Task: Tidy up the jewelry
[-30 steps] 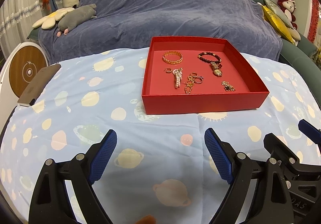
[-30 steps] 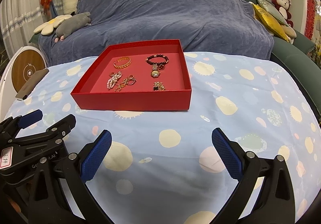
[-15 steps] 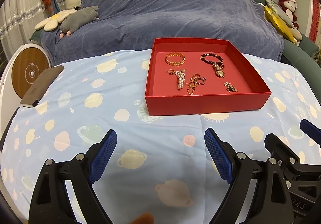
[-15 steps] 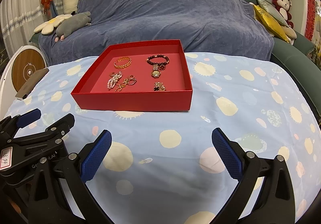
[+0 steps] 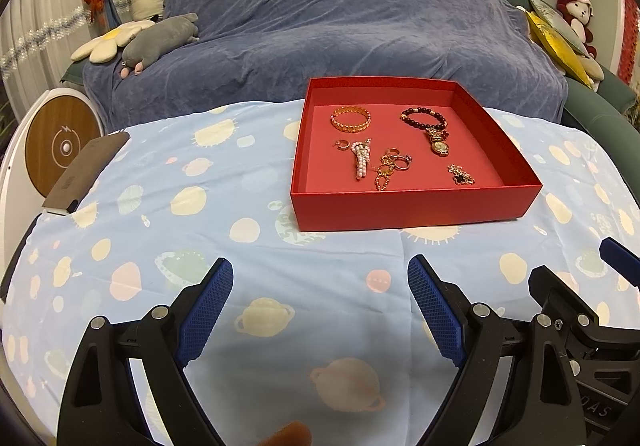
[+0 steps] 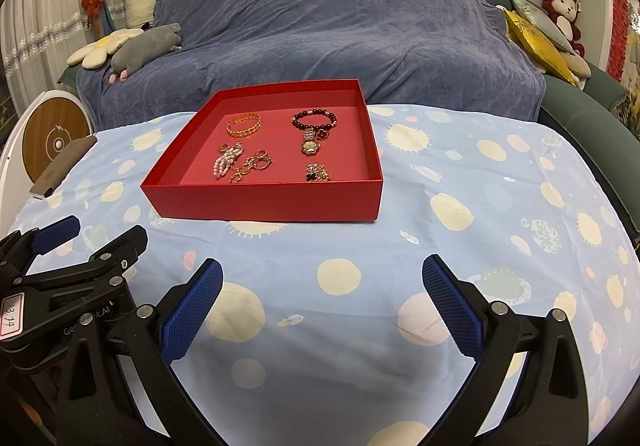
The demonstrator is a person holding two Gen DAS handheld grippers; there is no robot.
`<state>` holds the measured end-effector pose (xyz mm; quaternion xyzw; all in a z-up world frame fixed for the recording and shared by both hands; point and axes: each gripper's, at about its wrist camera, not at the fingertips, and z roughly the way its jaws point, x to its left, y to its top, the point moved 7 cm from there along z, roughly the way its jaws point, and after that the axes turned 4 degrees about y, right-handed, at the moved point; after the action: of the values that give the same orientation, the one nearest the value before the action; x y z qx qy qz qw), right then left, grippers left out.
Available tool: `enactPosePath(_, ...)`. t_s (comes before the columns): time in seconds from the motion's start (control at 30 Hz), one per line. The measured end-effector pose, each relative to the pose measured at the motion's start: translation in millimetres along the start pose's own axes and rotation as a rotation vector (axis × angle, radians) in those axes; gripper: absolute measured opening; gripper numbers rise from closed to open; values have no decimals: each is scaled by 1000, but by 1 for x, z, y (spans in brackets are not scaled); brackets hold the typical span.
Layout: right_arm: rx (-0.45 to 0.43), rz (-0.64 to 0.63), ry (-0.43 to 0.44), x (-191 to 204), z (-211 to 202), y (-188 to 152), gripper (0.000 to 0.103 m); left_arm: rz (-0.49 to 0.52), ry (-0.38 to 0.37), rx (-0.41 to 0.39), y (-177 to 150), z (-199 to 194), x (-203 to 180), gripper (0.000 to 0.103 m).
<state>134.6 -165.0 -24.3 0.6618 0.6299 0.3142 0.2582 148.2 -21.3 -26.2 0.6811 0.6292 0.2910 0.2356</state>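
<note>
A shallow red tray (image 5: pixel 408 210) (image 6: pixel 264 202) sits on the planet-print cloth. Inside lie a gold bangle (image 5: pixel 351 119) (image 6: pixel 244 125), a dark bead bracelet (image 5: pixel 423 116) (image 6: pixel 314 119), a small gold watch (image 5: pixel 438 144) (image 6: pixel 310 145), a pearl piece (image 5: pixel 361 160) (image 6: pixel 226 163), a tangle of gold rings and chain (image 5: pixel 390 166) (image 6: pixel 252 166) and a black-and-gold charm (image 5: pixel 461 175) (image 6: pixel 317 172). My left gripper (image 5: pixel 320 296) is open, well short of the tray's front wall, with nothing between its fingers. My right gripper (image 6: pixel 322 296) is open too, empty, in front of the tray's right corner.
A dark phone (image 5: pixel 86 174) lies at the table's left edge beside a round white and wood device (image 5: pixel 60 146). A sofa under a blue cover (image 5: pixel 340 34) stands behind, with plush toys (image 5: pixel 160 38) and cushions (image 5: pixel 556 34). The other gripper shows at each view's side.
Both grippers have tilted or drawn back slightly, so the tray sits a little lower in the left view. Fingers stay open and nothing in the tray has moved.
</note>
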Motion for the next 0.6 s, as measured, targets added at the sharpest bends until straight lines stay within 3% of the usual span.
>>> enactPosePath(0.6, 4, -1, 1, 1, 1, -1, 98, -21, -8, 3, -2, 0, 0, 86)
